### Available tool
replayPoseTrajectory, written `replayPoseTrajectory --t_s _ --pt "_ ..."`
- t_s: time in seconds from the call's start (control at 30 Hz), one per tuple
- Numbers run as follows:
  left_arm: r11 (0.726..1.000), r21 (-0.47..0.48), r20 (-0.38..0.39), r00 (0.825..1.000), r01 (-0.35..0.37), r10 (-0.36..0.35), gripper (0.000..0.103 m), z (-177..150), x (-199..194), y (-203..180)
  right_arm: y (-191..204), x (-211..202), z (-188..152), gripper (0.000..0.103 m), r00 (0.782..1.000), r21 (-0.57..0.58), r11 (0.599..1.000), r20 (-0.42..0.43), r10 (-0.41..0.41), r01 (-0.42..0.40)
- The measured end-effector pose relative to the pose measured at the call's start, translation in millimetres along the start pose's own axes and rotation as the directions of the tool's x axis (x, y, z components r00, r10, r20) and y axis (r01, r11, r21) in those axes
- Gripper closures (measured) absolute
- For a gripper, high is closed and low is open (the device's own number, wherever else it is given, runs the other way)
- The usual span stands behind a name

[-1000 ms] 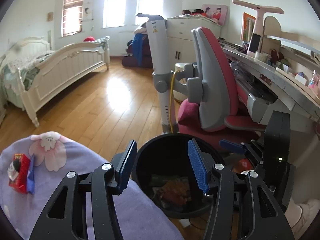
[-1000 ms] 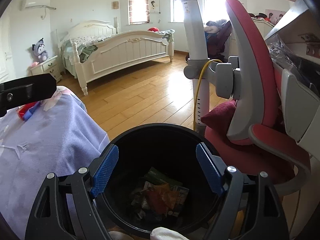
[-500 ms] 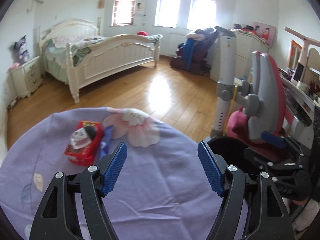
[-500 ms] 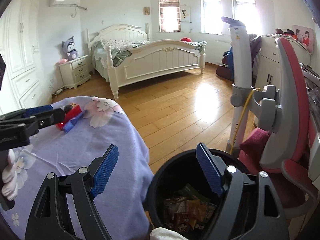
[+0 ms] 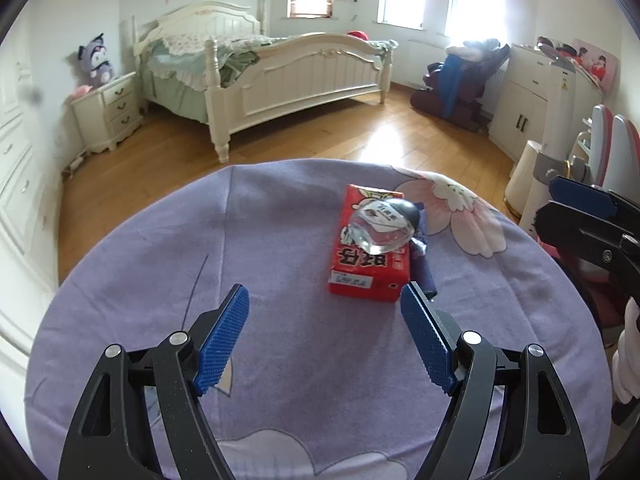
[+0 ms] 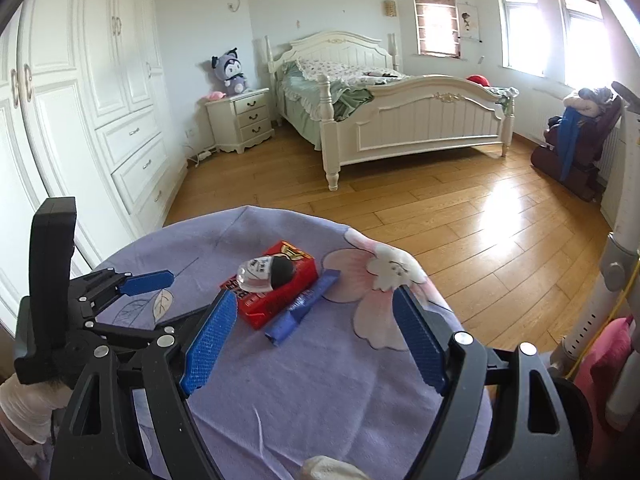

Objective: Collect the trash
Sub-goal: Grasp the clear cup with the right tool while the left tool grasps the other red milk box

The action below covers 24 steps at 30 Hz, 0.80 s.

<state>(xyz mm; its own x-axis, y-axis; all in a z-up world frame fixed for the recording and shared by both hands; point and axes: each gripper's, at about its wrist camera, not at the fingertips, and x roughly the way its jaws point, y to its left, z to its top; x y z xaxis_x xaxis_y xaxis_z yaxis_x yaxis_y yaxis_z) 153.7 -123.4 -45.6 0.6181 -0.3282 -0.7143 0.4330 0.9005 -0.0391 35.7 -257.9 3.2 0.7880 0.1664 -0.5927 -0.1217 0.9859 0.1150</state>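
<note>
Both claws hung over the round table with its purple floral cloth (image 5: 280,240); the left gripper (image 5: 324,340) stood wide open, blue pads (image 5: 222,338) well apart, nothing between them; the right gripper (image 6: 312,340) was spread just as wide and held nothing either. The trash sat toward the far right of the cloth in the left view: a red box (image 5: 370,256) lying flat, with a clear plastic cup (image 5: 382,226) tipped on its side on top of it, dark at its far end; touching the box's right side lay a blue wrapper (image 5: 422,264), mostly hidden behind the box from that angle. From the right wrist the same pile showed plainly; box (image 6: 276,284) near the middle of the cloth, cup (image 6: 262,274) on top, wrapper (image 6: 302,308) stretched along the box's right edge, its near end between that claw's pads. The left gripper (image 6: 148,280) appeared at the left of that view, near the box, not touching it; the right gripper (image 5: 580,200) edged in at the right of the left view. Beyond the table lay the wooden floor (image 6: 440,208) and a white bed (image 6: 400,120) at the far wall.
</note>
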Motion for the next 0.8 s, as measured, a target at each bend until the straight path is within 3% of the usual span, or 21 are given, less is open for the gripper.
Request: replayPoseTrajectory --t_s 0.37,0.47,0.5,0.8 --pt "1.0 0.008 -0.046 0.999 0.02 -0.019 0.021 -4.2 17.5 7.2 34.8 81.5 15.6 0.024 0.992 -0.081 0.997 -0.125 0.006 -0.016" --pt "1.0 0.013 -0.043 0.999 0.02 -0.019 0.02 -4.5 17.0 8.0 35.9 94.9 14.2 0.043 0.986 -0.096 0.995 -0.167 -0.019 0.003" --pt "1.0 0.017 -0.044 0.999 0.021 -0.02 0.02 -4.5 17.2 7.7 33.8 97.1 13.3 0.049 0.984 -0.082 0.997 -0.176 -0.007 -0.008" --pt "0.999 0.027 -0.042 0.998 0.037 -0.036 0.02 1.1 19.1 -0.1 6.7 73.1 8.6 0.049 0.991 0.033 0.999 -0.129 0.028 -0.024"
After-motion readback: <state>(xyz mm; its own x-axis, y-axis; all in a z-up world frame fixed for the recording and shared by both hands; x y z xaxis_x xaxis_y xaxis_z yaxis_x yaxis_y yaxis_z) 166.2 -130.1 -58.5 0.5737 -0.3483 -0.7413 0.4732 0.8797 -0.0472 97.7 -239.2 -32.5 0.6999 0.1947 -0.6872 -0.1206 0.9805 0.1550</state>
